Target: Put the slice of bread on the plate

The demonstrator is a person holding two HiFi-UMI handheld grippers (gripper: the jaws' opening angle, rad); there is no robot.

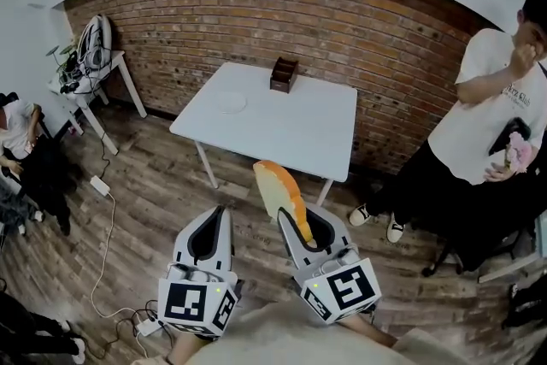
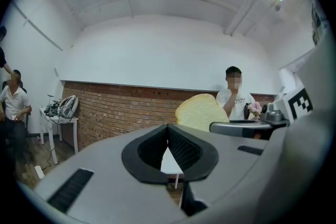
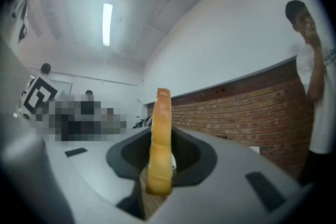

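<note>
Head view: right gripper held the slice of bread upright over the wooden floor, short of the white surface carrying the plate and a brown box; left gripper alongside. Left gripper view: jaws together, nothing between them. Right gripper view: jaws clamped on the slice's lower part, slice edge-on.

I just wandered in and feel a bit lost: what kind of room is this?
Probably a workroom or recording studio, not a home kitchen. It has a bare brick wall, one plain white table standing alone on a wood floor, and a power block with its cable trailing across that floor.
</note>
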